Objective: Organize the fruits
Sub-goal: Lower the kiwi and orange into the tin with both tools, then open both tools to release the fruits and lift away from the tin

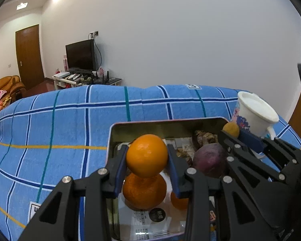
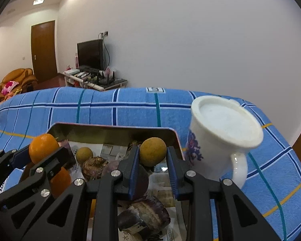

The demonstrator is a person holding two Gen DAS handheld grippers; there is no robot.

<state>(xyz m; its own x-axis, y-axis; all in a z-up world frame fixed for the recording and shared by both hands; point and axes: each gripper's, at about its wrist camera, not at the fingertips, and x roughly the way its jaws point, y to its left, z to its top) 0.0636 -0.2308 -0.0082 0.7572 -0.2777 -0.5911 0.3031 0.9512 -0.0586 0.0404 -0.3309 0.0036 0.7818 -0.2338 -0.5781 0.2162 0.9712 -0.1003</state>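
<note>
Rectangular metal tin (image 1: 118, 132) on blue plaid cloth: left gripper (image 1: 147, 160) jaws pinching a round orange (image 1: 146, 154), right gripper (image 2: 153, 160) jaws pinching a small yellow-brown fruit (image 2: 153, 150).

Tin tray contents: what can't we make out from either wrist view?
- Left wrist: the tin tray near edge and right side are hidden behind the left gripper, shut on an orange, and the right gripper.
- Right wrist: the tray's near half is covered by the right gripper, shut on a small yellow-brown fruit.
- Printed paper lining: text too small to read.
</note>
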